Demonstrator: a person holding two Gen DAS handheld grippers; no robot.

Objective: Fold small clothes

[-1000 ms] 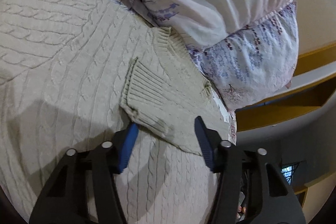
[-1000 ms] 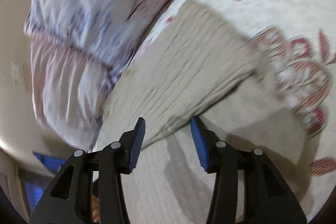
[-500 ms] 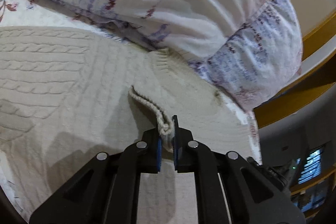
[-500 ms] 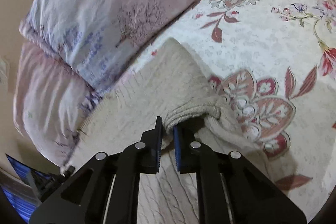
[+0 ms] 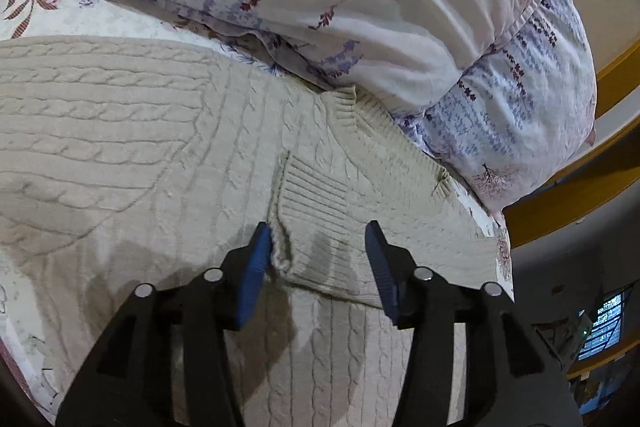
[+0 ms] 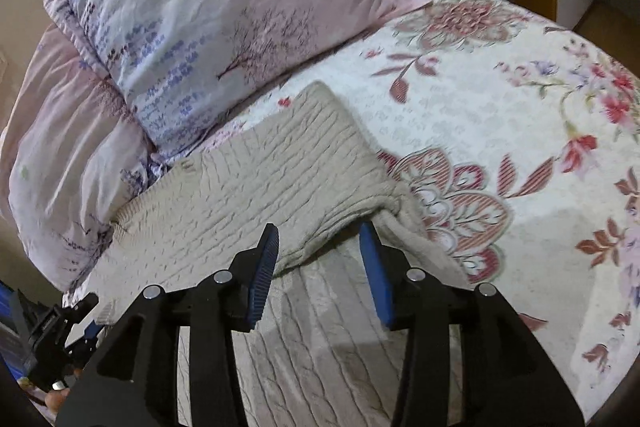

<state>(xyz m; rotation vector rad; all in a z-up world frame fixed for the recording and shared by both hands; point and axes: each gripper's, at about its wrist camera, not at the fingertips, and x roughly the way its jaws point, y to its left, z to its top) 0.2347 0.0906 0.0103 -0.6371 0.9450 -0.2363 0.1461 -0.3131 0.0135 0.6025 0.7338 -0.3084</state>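
A cream cable-knit sweater [image 5: 132, 155] lies flat on the bed. Its ribbed sleeve cuff [image 5: 316, 203] is folded in over the body. My left gripper [image 5: 320, 259] hovers over that cuff with its jaws opening; the cuff's end lies loose between the blue pads, brushing the left one. In the right wrist view the other sleeve [image 6: 280, 179] is folded across the sweater. Its rounded fold edge [image 6: 340, 227] sits between the opening jaws of my right gripper [image 6: 320, 263], unpressed.
Two floral pillows [image 5: 380, 7] [image 6: 224, 11] lean against the sweater's far edge. A flowered bedspread [image 6: 500, 131] stretches to the right. A yellow wooden bed frame [image 5: 568, 203] borders the mattress. The other gripper's black body [image 6: 60, 331] shows at the lower left.
Half a second ago both grippers were shut on the sweater, the left on the lifted cuff and the right on the sleeve fold. Both have let go, and the cloth lies flat.
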